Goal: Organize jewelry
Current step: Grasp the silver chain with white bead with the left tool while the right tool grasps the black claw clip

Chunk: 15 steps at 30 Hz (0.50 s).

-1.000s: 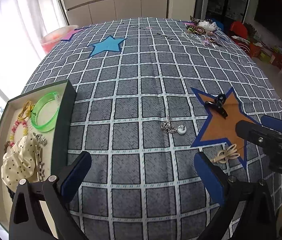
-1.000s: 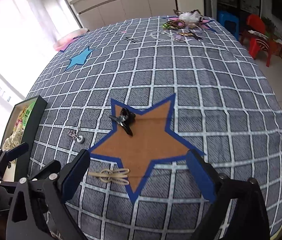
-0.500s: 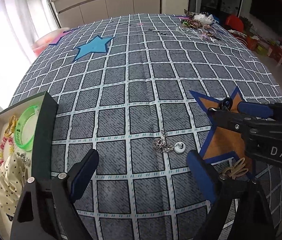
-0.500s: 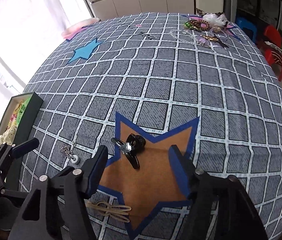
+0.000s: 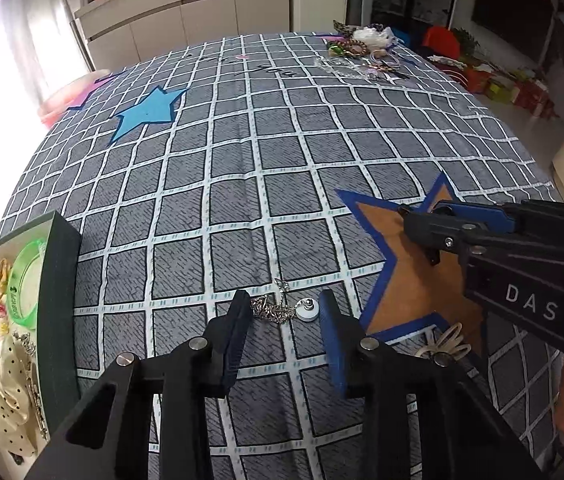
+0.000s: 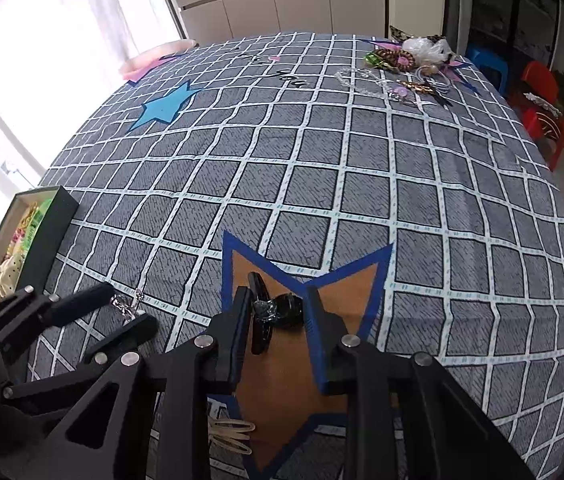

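A silver chain with a white round pendant (image 5: 282, 309) lies on the checked cloth. My left gripper (image 5: 284, 312) is open with a finger on each side of it, low over the cloth. A black hair clip (image 6: 276, 312) lies on the brown star patch (image 6: 290, 360). My right gripper (image 6: 276, 308) is partly closed around the clip, its fingers close beside it; it also shows in the left wrist view (image 5: 422, 224). The dark jewelry box (image 5: 56, 300) at the left holds a green bangle (image 5: 22, 284), a bead bracelet and a dotted scrunchie (image 5: 6, 400).
Beige hair ties (image 6: 230, 432) lie at the star's near point. A pile of jewelry and hair accessories (image 6: 406, 64) sits at the far right corner. A blue star patch (image 5: 146, 114) is at the far left. Red chairs stand beyond the right edge.
Both grippers have moved forward and down and narrowed. The left one now straddles the chain, the right one the black clip.
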Each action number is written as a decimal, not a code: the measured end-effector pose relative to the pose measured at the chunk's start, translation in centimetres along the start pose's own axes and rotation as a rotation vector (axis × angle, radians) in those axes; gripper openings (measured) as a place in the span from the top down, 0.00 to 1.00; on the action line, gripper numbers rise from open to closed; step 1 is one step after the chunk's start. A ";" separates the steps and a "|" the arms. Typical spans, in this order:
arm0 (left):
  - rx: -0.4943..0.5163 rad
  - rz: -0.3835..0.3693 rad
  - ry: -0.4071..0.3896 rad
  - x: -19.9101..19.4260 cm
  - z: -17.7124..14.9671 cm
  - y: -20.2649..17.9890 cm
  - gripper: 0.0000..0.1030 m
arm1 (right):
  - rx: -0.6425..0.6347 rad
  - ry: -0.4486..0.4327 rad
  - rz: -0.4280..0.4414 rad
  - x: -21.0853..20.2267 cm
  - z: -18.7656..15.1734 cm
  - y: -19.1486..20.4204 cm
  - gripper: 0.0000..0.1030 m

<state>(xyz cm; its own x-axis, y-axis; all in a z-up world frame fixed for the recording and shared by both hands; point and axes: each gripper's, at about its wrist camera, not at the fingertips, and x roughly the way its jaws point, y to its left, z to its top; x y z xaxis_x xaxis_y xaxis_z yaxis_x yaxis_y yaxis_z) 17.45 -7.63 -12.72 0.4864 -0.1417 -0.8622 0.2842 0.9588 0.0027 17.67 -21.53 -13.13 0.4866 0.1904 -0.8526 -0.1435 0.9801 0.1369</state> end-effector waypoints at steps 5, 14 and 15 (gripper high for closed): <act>-0.024 -0.030 -0.001 -0.7 -0.4 0.3 0.58 | 0.042 -0.017 0.009 -0.8 -0.4 -0.8 0.72; -0.045 -0.046 -0.042 -4.3 -1.2 1.0 0.58 | 0.093 -0.057 0.055 -3.7 -1.8 -1.1 0.72; -0.044 -0.042 -0.045 -4.8 -1.4 1.1 0.58 | 0.098 -0.062 0.060 -4.0 -2.0 -1.1 0.72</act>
<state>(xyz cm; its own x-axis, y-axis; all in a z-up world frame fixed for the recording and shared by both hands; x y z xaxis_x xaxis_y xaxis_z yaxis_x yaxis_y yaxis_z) 14.31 -5.59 -9.31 0.5118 -0.1924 -0.8373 0.2690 0.9615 -0.0566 14.12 -23.44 -10.84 0.5324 0.2488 -0.8091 -0.0900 0.9670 0.2382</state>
